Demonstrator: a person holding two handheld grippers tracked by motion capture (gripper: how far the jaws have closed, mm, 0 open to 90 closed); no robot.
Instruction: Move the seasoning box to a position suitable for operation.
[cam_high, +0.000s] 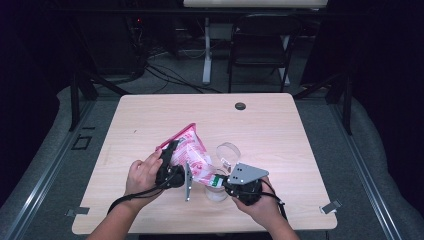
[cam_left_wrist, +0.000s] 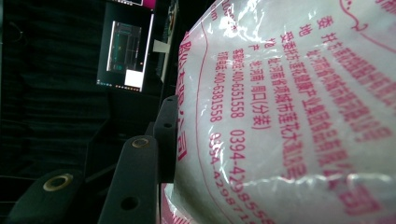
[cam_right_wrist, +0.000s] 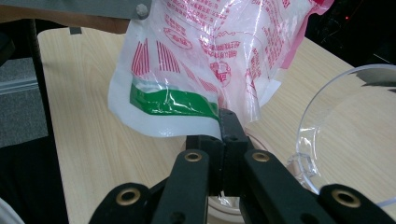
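Jaws of both grippers clamp the bag (cam_high: 192, 152): right gripper (cam_right_wrist: 223, 133) pinches its lower corner, directly above the clear cup (cam_high: 217, 191); left gripper (cam_high: 172, 152) grips its upper side.

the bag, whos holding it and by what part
Both grippers hold the plastic bag: the right gripper pinches its green-striped corner, the left gripper clamps its pink-printed side.

Pale wooden table (cam_high: 280, 125) filling mid-frame, dark round cap (cam_high: 240, 106) near its upper edge, clear plastic lid (cam_high: 228, 152) resting right of centre, clear container (cam_high: 216, 192) lower centre
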